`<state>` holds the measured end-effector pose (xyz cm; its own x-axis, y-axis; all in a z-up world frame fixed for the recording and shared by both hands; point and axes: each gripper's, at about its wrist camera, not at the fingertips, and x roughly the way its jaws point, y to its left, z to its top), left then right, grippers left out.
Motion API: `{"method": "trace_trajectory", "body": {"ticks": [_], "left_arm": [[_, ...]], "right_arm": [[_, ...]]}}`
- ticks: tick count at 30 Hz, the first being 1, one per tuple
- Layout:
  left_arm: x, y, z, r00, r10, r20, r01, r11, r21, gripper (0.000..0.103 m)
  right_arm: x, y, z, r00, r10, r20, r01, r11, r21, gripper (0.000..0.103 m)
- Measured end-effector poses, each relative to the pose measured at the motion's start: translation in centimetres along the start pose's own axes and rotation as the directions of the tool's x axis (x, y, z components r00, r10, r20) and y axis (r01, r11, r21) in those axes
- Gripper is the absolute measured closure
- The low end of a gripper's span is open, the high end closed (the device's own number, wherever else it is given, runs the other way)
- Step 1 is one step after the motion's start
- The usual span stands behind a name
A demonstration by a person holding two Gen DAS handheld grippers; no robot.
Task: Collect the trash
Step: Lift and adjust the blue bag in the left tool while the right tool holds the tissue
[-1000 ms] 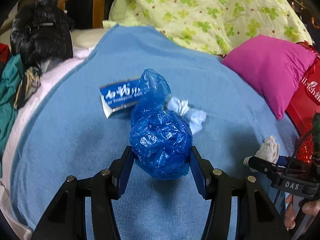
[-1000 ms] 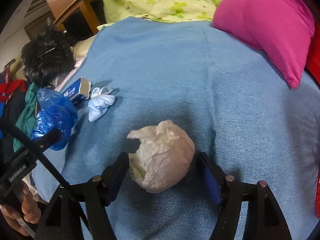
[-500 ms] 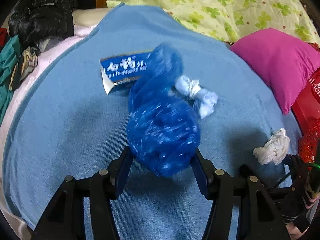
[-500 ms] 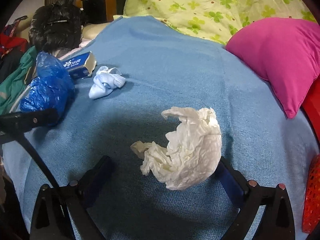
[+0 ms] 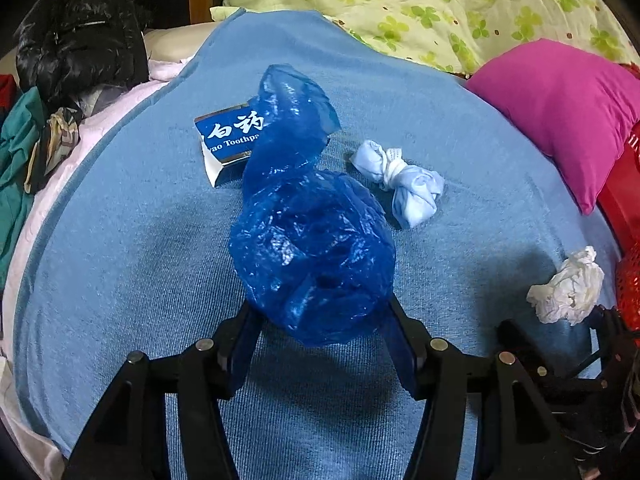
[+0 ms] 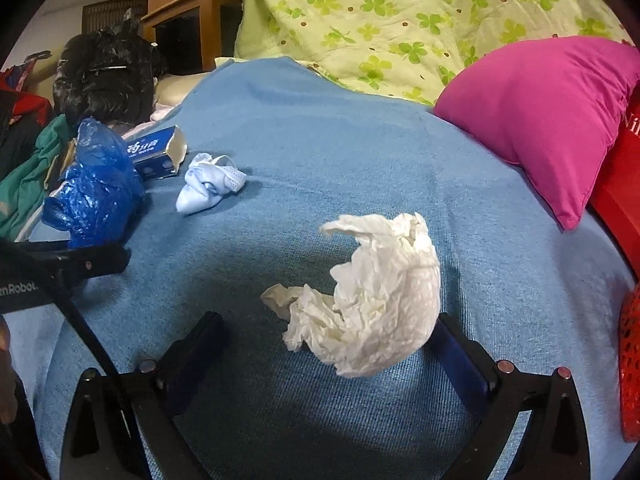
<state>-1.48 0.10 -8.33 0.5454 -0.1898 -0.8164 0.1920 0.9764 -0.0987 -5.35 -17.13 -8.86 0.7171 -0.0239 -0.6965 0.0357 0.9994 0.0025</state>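
In the left wrist view, the left gripper (image 5: 320,326) clamps the blue plastic bag (image 5: 310,252) above the blue blanket (image 5: 120,240), as before. In the right wrist view, the right gripper (image 6: 326,340) has just spread wide, freeing the formerly squeezed white tissue (image 6: 372,296), which still touches one pad.

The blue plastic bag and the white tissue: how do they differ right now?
The blue plastic bag is glossy and pinched in the left gripper. The white tissue is matt paper and lies loose between the wide-open jaws of the right gripper, which have just opened. Both are crumpled, over the blue blanket.
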Motion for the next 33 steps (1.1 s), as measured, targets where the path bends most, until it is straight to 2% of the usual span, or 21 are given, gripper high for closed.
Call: {"method": "trace_trajectory", "body": {"ticks": [8,19,23,28,33], "left_arm": [[0.0,-1.3,-0.9,0.998,0.043,0.035,-0.045,0.999,0.031,0.034],[0.0,-2.1,-1.6,0.996,0.064,0.063,-0.066,0.997,0.036,0.032],[0.0,-1.8,-1.3,0.997,0.051,0.056,-0.053,0.998,0.03,0.032],[-0.2,-1.1,-0.9,0.999,0.027,0.044,-0.028,0.999,0.019,0.032],[-1.1,-0.2,-0.7,0.998,-0.049,0.039,0.049,0.999,-0.01,0.032]], "right_arm": [[0.0,0.0,-0.1,1.0,0.001,0.009,-0.001,1.0,0.001,0.0],[-0.3,0.1,-0.2,1.0,0.0,0.014,0.0,1.0,0.001,0.0],[-0.2,0.1,0.0,1.0,0.006,-0.024,-0.006,1.0,-0.013,0.0],[0.2,-0.2,0.9,0.991,0.037,-0.126,-0.041,0.999,-0.026,0.0],[0.1,-0.5,1.2,0.983,0.06,-0.172,-0.065,0.998,-0.024,0.0]]}}
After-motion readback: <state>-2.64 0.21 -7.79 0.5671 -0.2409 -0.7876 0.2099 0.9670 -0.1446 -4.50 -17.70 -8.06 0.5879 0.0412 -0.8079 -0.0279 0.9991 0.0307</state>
